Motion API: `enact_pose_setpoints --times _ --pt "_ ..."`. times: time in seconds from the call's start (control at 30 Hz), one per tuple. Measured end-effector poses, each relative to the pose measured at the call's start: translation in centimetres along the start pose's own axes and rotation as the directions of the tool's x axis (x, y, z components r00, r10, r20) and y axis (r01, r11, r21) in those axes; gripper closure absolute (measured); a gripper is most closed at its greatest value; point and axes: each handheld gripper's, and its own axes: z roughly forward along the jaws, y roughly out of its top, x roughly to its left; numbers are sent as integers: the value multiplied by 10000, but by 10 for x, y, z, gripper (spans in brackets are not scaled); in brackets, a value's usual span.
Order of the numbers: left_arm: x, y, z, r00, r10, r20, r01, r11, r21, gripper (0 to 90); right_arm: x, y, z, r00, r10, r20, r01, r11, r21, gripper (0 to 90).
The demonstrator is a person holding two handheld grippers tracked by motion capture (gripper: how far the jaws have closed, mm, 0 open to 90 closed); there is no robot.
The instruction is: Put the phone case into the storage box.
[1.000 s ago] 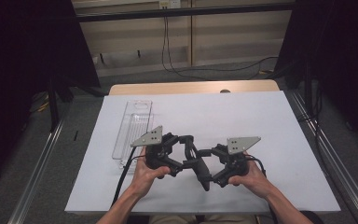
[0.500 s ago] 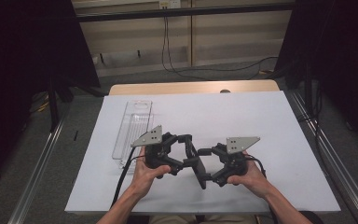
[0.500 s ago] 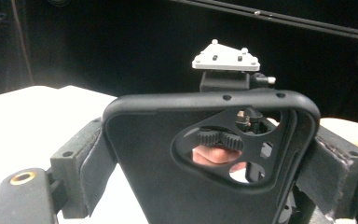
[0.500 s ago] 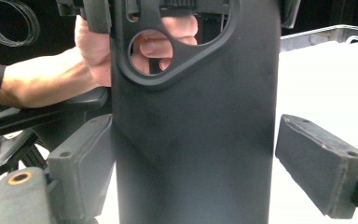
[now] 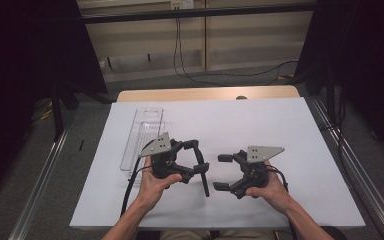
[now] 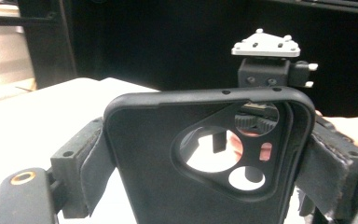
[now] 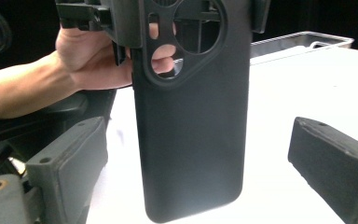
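A black phone case (image 6: pixel 168 186) with a rounded triangular camera cutout stands upright between the padded jaws of my left gripper (image 6: pixel 205 182), which is shut on its two long edges. From above, the case (image 5: pixel 205 181) shows edge-on, held in the left gripper (image 5: pixel 200 156) over the white table's front middle. My right gripper (image 5: pixel 221 172) faces it from a short way to the right, open and holding nothing. In the right gripper view the case (image 7: pixel 191 121) hangs ahead of the right gripper (image 7: pixel 200 182), untouched by either spread jaw.
A clear plastic tray (image 5: pixel 142 134) lies lengthwise on the white table top (image 5: pixel 280 130), behind the left hand; it shows again in the right gripper view as the tray (image 7: pixel 303 39). Dark floor and metal rails flank the table.
The right gripper has pulled away to the right from the case and now stands open. The left gripper keeps hold of the case and has barely moved.
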Motion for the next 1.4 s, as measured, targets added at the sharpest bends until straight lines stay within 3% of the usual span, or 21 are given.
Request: enact_pose_setpoints --times 0.03,0.1,0.13,0.17,0.23,0.43,0.53,0.67,0.73,0.77,0.83,0.93,1.1,1.13,1.2,1.23,1.27,1.33,1.37,1.4 --pt "-2 0 1 9990 -60 -454 54 9999 -126 141 0 0 -2 9999 -44 147 44 10000 6 40" --pt "-1 1 -2 9994 22 -355 -26 10000 -89 141 0 1 -5 9996 -9 298 11 10000 -57 39" --pt "-2 2 -3 9968 49 -798 -55 10000 -79 141 0 2 -6 9991 -24 416 28 9999 -96 35" --pt "-1 3 -4 9978 119 -648 -119 9999 6 141 0 3 -8 9984 -9 560 14 10000 -89 31" --pt "-2 3 -6 9955 141 -935 -140 9999 19 141 0 4 -12 9961 103 873 -100 9999 -33 23" --pt "-3 5 -9 9900 273 -1385 -263 9996 95 140 4 -2 -28 9706 193 2399 -211 9998 47 21" --pt "-4 5 -10 9850 343 -1691 -332 9994 92 140 6 -5 -38 9490 299 3139 -339 9994 74 21" --pt "-4 5 -12 9787 217 -2041 -200 9997 104 139 8 -9 -48 9292 419 3672 -433 9991 -44 20" --pt "-3 5 -13 9755 81 -2201 -91 10000 -36 138 10 -12 -52 9161 509 3977 -521 9986 -78 12" --pt "-2 5 -16 9746 308 -2217 -273 9995 187 139 10 -12 -54 9084 483 4153 -495 9987 -79 11" --pt "-2 6 -18 9715 140 -2367 -138 9999 24 138 12 -14 -59 8947 443 4445 -471 9989 -48 8" --pt "-2 7 -21 9617 78 -2740 -118 9998 -129 138 15 -20 -67 8822 466 4685 -484 9988 -82 8" --pt "0 9 -29 9474 -102 -3200 1 9995 -316 138 20 -30 -81 8268 613 5592 -525 9981 -319 0" --pt "1 9 -30 9480 -94 -3183 -13 9994 -335 138 21 -31 -84 8148 646 5761 -530 9979 -369 0" --pt "2 10 -32 9472 -106 -3204 -12 9993 -365 138 22 -34 -90 8011 730 5941 -541 9973 -496 0" --pt "3 10 -33 9434 -22 -3317 -113 9992 -388 138 23 -35 -92 8019 773 5924 -539 9969 -572 0" --pt "3 11 -34 9380 4 -3467 -103 9996 -270 138 23 -36 -95 7970 669 6002 -437 9976 -531 0" --pt "4 11 -35 9342 20 -3566 -115 9996 -247 138 22 -38 -99 7814 669 6204 -434 9977 -529 0" --pt "4 11 -35 9317 -70 -3632 -62 9994 -350 138 23 -39 -100 7667 759 6375 -446 9969 -649 0" --pt "4 11 -36 9305 -84 -3662 -60 9993 -382 138 23 -40 -103 7597 730 6461 -396 9970 -661 0"
